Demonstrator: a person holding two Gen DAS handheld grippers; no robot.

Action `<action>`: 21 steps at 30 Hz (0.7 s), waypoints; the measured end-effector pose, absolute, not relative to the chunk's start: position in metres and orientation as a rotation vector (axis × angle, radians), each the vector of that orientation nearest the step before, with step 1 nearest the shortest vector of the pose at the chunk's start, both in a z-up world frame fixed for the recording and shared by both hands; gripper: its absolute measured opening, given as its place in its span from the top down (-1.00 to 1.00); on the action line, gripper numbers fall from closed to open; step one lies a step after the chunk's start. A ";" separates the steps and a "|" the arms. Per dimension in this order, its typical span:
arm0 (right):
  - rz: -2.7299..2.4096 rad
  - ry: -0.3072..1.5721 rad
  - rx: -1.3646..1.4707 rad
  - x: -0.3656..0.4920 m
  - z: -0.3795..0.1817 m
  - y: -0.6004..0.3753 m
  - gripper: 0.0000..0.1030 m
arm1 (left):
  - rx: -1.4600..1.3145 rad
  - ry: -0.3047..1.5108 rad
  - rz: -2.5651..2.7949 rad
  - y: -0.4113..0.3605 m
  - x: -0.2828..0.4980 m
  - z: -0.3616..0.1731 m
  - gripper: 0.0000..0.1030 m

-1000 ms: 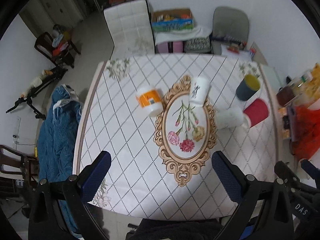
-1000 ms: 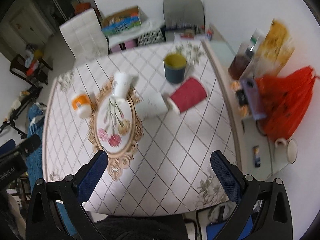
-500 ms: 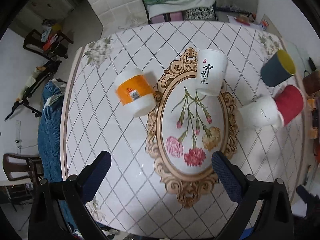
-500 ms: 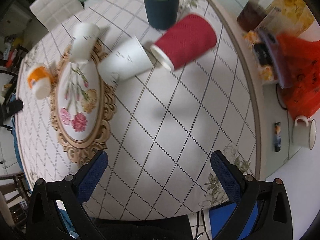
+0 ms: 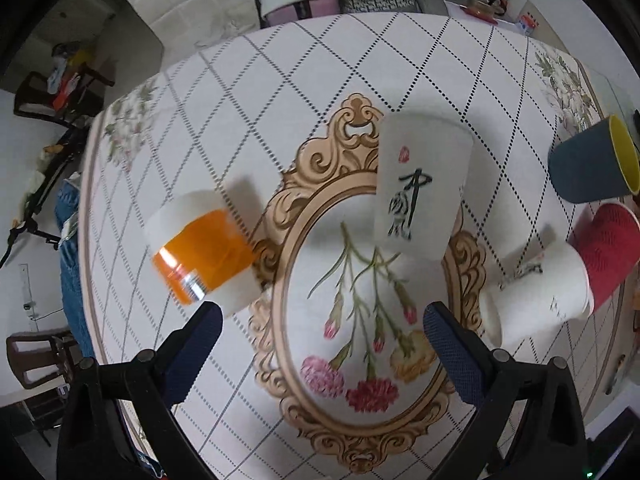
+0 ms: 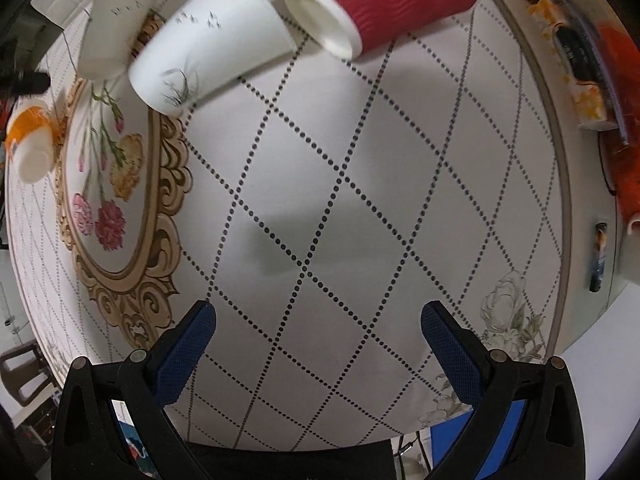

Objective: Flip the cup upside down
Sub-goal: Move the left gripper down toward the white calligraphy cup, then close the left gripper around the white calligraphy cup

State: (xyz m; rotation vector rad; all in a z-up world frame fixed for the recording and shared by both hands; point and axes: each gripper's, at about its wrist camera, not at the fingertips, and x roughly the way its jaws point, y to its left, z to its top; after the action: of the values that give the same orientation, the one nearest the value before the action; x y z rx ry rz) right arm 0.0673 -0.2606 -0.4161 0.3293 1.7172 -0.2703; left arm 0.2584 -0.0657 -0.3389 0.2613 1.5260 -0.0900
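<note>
From the left wrist view, the left gripper hangs over the table with its 2 blue-padded fingers spread wide and nothing between them. Going left to right across the cloth: at 10 o'clock from the gripper sits an orange-banded cup, blurred, just beside the gold-framed flower medallion. At 12 o'clock stands a white cup with black calligraphy, wide end away from the camera, on the upper edge of the medallion. At 3 o'clock a white cup with bird marks lies on its side, touching a red ribbed cup, also on its side. Above those, a dark cup with a yellow inside stands mouth up near the table's right edge.

From the right wrist view, the right gripper is likewise splayed, empty, over bare diamond-patterned cloth. At 11 o'clock lies the white bird cup, its wide mouth meeting the open white rim of the red cup at 12 o'clock. Far right, beyond the table edge, an orange bag is partly visible.
</note>
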 end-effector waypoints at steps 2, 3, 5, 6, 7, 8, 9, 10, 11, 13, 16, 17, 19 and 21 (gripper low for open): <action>-0.271 1.725 0.328 0.068 -0.424 -0.259 -1.00 | 0.253 1.533 -0.105 -0.069 0.266 -0.342 -1.00; -0.273 1.728 0.327 0.068 -0.426 -0.258 -1.00 | 0.252 1.535 -0.113 -0.070 0.270 -0.343 -1.00; -0.274 1.734 0.328 0.068 -0.432 -0.258 -1.00 | 0.257 1.542 -0.130 -0.080 0.281 -0.346 -1.00; -0.275 1.736 0.330 0.068 -0.434 -0.258 -1.00 | 0.259 1.546 -0.144 -0.084 0.286 -0.349 -1.00; -0.277 1.739 0.331 0.069 -0.436 -0.257 -1.00 | 0.263 1.552 -0.158 -0.087 0.290 -0.351 -1.00; -0.279 1.741 0.332 0.070 -0.438 -0.257 -1.00 | 0.270 1.560 -0.174 -0.091 0.293 -0.354 -1.00; -0.281 1.742 0.331 0.070 -0.440 -0.257 -1.00 | 0.280 1.567 -0.186 -0.095 0.295 -0.358 -1.00; -0.281 1.743 0.331 0.072 -0.443 -0.256 -1.00 | 0.292 1.573 -0.194 -0.101 0.300 -0.360 -1.00; -0.283 1.744 0.331 0.072 -0.444 -0.256 -1.00 | 0.305 1.577 -0.204 -0.104 0.303 -0.364 -1.00; -0.285 1.746 0.330 0.074 -0.447 -0.256 -1.00 | 0.336 1.589 -0.224 -0.112 0.307 -0.373 -1.00; -0.290 1.747 0.331 0.078 -0.448 -0.255 -1.00 | 0.380 1.600 -0.251 -0.122 0.312 -0.385 -1.00; -0.292 1.748 0.333 0.079 -0.447 -0.257 -1.00 | 0.393 1.602 -0.261 -0.125 0.313 -0.388 -1.00; -0.298 1.749 0.336 0.080 -0.448 -0.255 -1.00 | 0.411 1.604 -0.279 -0.129 0.314 -0.395 -0.96; -0.300 1.750 0.338 0.082 -0.449 -0.256 -1.00 | 0.423 1.606 -0.298 -0.136 0.319 -0.400 -0.83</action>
State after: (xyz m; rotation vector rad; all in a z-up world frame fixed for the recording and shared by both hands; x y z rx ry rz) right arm 0.0822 -0.2564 -0.4486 0.3381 1.7502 -0.3003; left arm 0.3188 -0.1365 -0.3996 0.4228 1.6064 -0.2977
